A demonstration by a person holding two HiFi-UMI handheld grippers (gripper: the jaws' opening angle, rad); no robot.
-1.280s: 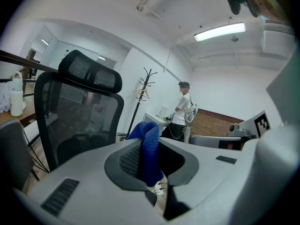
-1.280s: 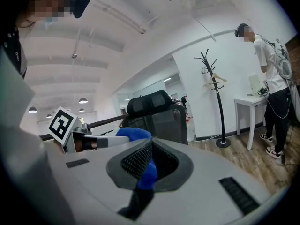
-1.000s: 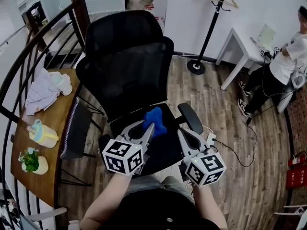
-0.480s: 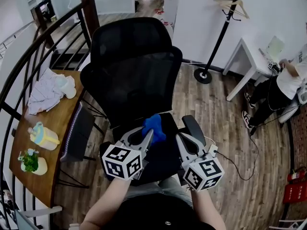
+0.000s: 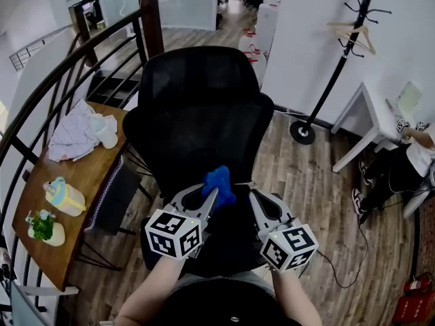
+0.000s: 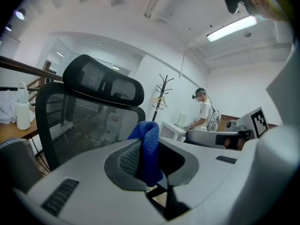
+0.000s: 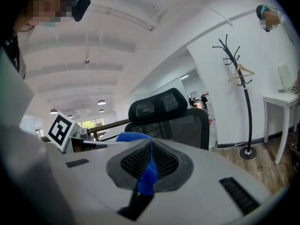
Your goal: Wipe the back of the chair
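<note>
A black mesh office chair faces away from me, its back (image 5: pixel 197 124) and headrest (image 5: pixel 194 73) just beyond both grippers. My left gripper (image 5: pixel 212 194) is shut on a blue cloth (image 5: pixel 219 180) that sticks up from its jaws, close to the lower part of the chair back. The left gripper view shows the cloth (image 6: pixel 151 161) pinched between the pads, with the chair back (image 6: pixel 84 121) ahead on the left. My right gripper (image 5: pixel 254 200) is beside it, jaws together and apart from the cloth. In the right gripper view, the right gripper (image 7: pixel 151 149) shows a thin blue sliver in its seam.
A wooden side table (image 5: pixel 85 175) at the left carries crumpled clothes (image 5: pixel 78 131), a bottle (image 5: pixel 64 197) and a small plant (image 5: pixel 44 228). A dark railing (image 5: pixel 68 60) curves behind it. A coat stand (image 5: pixel 340 53), a white desk (image 5: pixel 367 124) and a person (image 5: pixel 408 161) are at the right.
The chair back now sits lower and larger in the head view, closer to the grippers. Both grippers keep their pose side by side, the left still holding the cloth.
</note>
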